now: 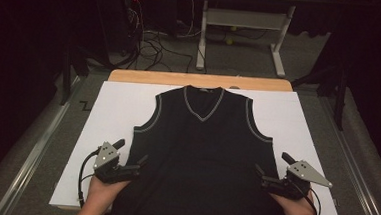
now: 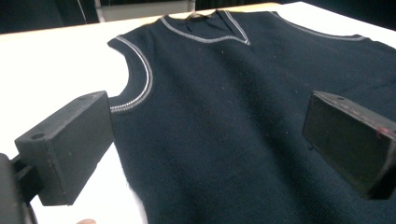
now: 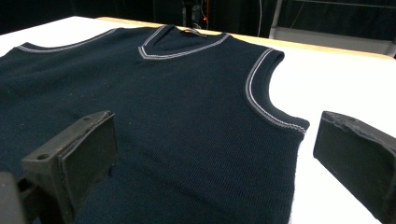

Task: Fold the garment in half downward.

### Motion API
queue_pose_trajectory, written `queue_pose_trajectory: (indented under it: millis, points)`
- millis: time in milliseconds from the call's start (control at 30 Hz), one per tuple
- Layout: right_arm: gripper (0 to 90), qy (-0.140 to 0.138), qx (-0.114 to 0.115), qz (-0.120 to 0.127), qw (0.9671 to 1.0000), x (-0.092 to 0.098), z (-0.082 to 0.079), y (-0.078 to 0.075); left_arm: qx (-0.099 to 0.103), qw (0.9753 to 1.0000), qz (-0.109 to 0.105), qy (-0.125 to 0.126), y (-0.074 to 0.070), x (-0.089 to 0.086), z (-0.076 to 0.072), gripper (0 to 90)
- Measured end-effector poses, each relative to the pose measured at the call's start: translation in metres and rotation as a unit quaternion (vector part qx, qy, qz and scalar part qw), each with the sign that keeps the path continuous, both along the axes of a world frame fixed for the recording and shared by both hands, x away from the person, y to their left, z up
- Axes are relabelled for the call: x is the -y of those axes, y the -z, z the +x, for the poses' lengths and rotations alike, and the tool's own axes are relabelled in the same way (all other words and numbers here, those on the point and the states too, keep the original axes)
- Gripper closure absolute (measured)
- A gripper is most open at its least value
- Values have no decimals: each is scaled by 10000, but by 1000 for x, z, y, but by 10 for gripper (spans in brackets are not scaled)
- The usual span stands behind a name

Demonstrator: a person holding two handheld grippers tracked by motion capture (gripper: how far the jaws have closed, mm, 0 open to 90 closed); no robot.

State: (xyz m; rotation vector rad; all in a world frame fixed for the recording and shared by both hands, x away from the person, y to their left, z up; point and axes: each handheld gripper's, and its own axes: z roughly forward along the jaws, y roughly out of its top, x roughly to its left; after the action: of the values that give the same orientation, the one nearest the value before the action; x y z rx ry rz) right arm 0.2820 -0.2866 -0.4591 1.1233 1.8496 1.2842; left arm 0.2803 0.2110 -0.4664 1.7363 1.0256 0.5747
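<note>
A dark sleeveless V-neck vest with pale trim at neck and armholes lies flat, neck away from me, on a white sheet. My left gripper stands open at the vest's left side edge, one jaw over the sheet and one over the fabric. At the right side edge my right gripper is open the same way, straddling the edge. In the left gripper view the vest spreads between the two black jaws of the left gripper. The right gripper view shows the vest between the right gripper's jaws.
The white sheet covers a wooden table whose far edge shows past the vest's collar. Beyond it stand a grey desk frame and loose cables on the floor. Metal rails run along both sides of the table.
</note>
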Motion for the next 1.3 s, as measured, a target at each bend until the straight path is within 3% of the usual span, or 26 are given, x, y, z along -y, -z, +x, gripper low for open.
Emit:
queue_pose_trajectory:
  millis: [200,267,367,467,667,800,900,1100,1300]
  points:
    - [0,-18,33,-41,10000,-2,2,-1,32,10000,-14,12,2,-1,1,8]
    - [0,-42,67,11,10000,-3,2,-2,-73,9999,-66,-41,3,-2,3,8]
    - [0,-24,84,35,10000,-5,3,-3,-51,9999,-51,-97,3,-3,4,8]
    - [0,-57,78,-6,10000,-9,7,-4,-114,9996,-225,-126,3,-6,7,8]
    - [0,-24,45,3,10000,-10,12,-4,-109,9997,-234,-54,4,-5,10,8]
    - [0,37,13,-19,10000,-12,24,-5,-382,9983,-429,-27,3,-6,21,8]
    - [0,53,3,-70,10000,-12,29,-4,-393,9984,-411,-62,4,-5,27,8]
    - [0,182,-82,-96,9998,-11,44,-1,-355,9992,-163,-103,1,-4,35,8]
    - [1,365,-184,-244,9989,-12,61,0,-498,9985,-74,-208,1,-3,43,8]
